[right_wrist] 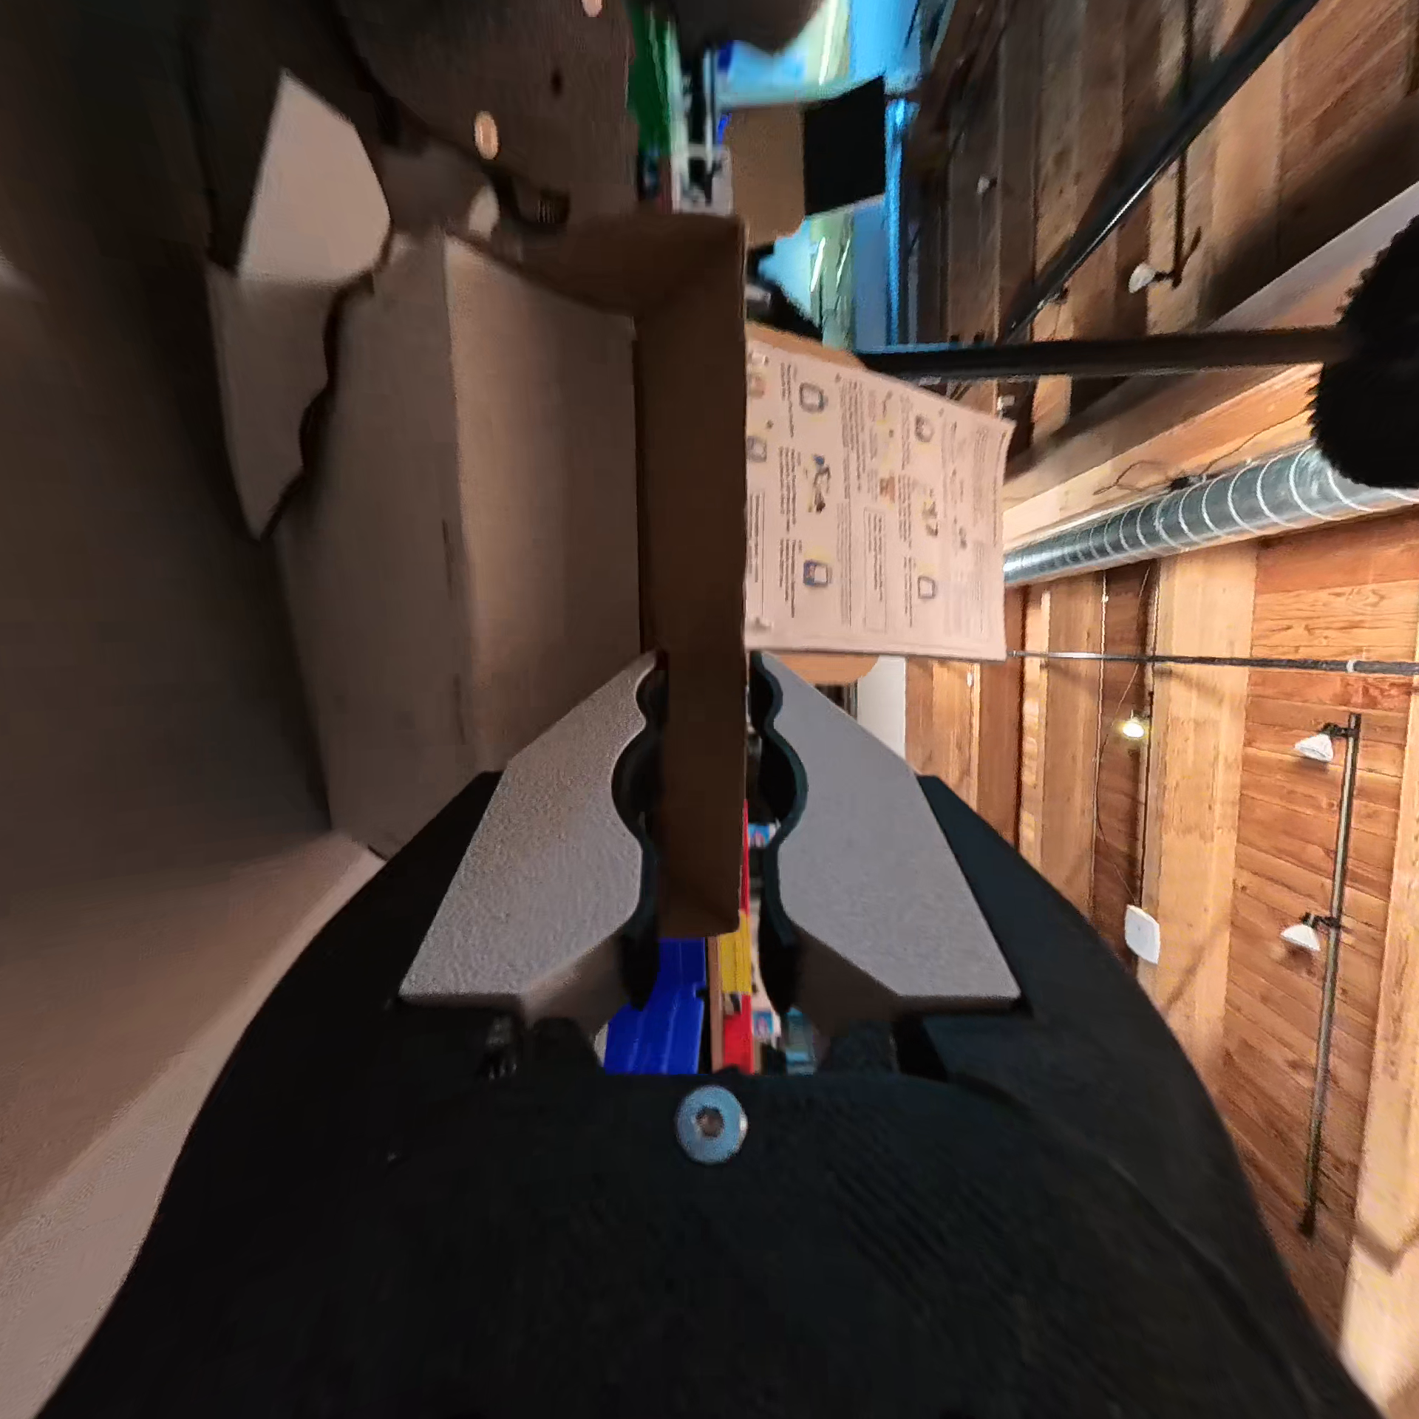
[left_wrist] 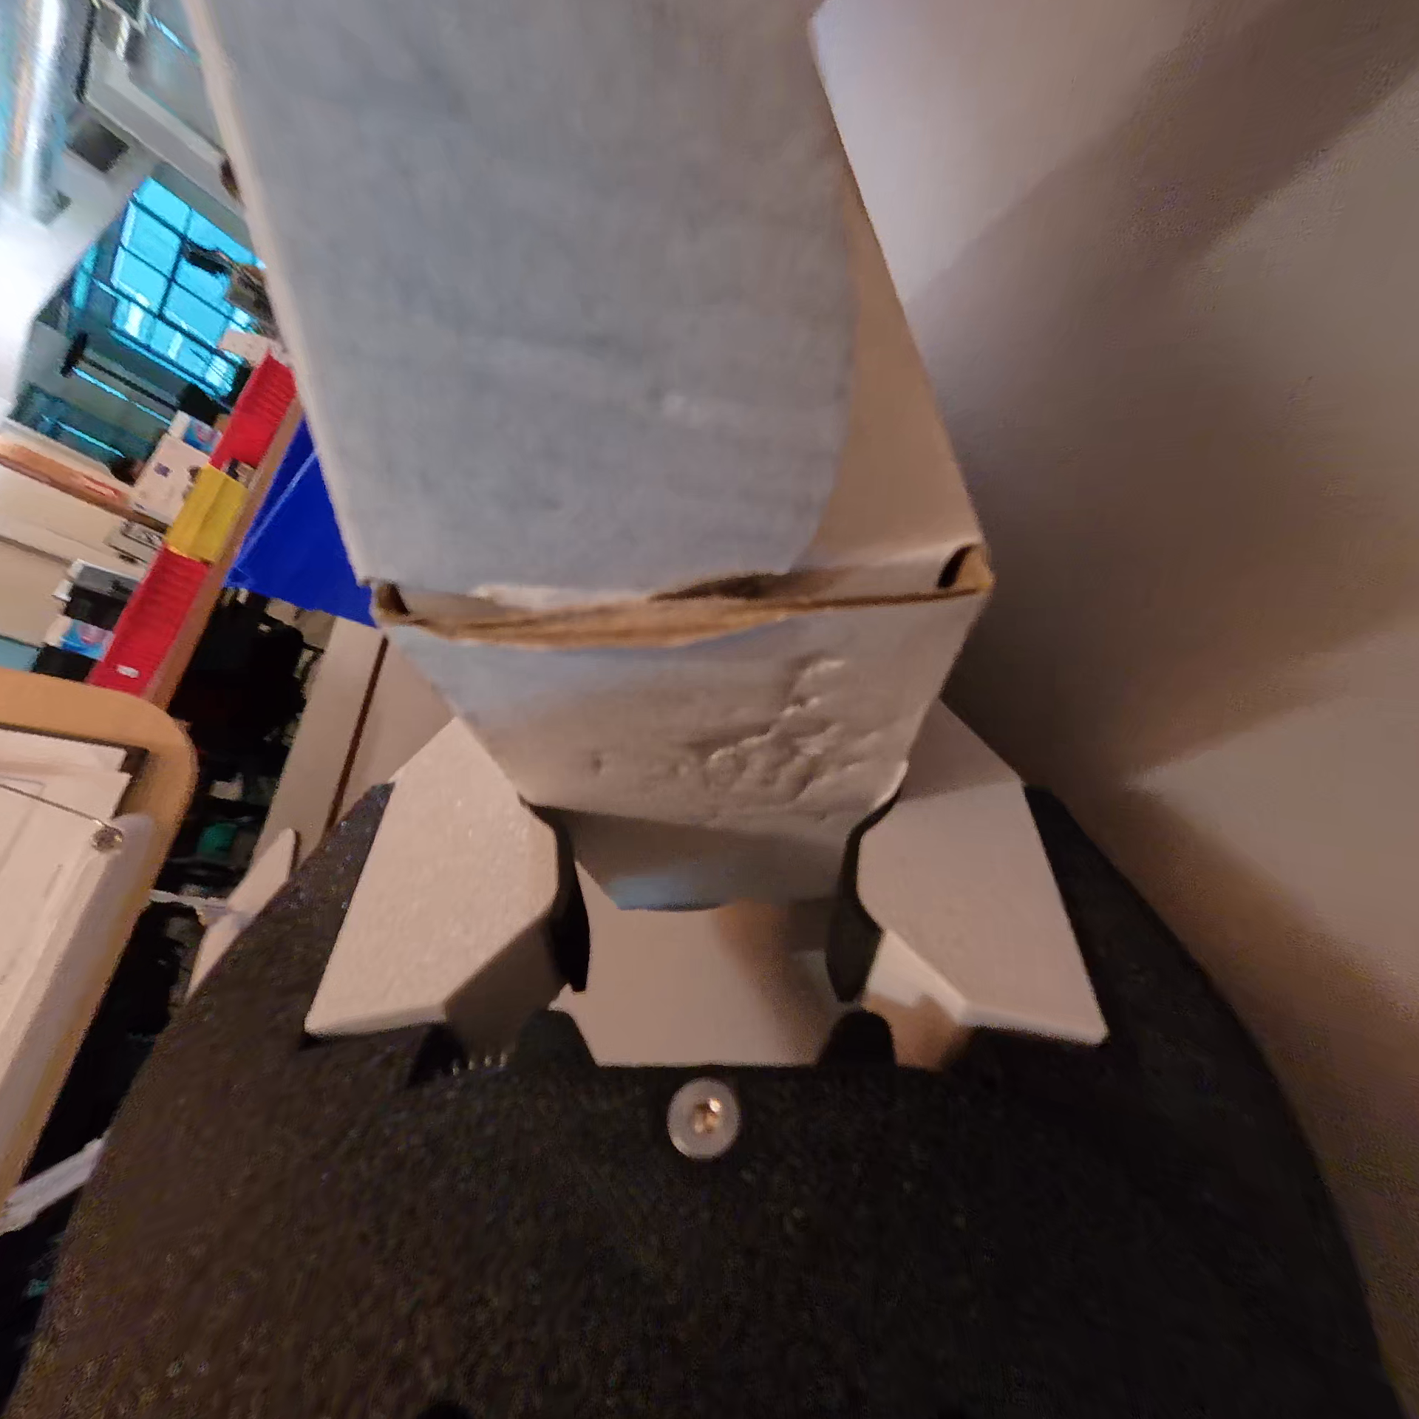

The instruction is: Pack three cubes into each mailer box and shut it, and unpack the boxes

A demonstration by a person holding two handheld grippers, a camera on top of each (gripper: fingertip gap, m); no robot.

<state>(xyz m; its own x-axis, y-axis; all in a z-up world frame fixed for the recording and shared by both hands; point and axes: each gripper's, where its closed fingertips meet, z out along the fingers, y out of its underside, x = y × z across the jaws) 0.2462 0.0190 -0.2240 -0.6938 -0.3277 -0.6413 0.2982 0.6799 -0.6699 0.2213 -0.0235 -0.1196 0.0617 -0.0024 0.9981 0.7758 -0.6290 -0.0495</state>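
The left gripper (left_wrist: 702, 906) clamped one end of the white mailer box (left_wrist: 583, 368), lifting it off any surface. The right gripper (right_wrist: 702, 791), jaws nearly closed, straddled its brown flap (right_wrist: 691, 537), probably to swing it. No cubes were visible.

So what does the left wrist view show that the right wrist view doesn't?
Only the left wrist view shows the white outside of the mailer box with its torn corner edge, gripped between the left gripper fingers, plus red bins behind.

Only the right wrist view shows the brown cardboard flap standing between the right gripper fingers, a printed sheet and a wooden wall.

Both show blue bins and cardboard between the fingers.
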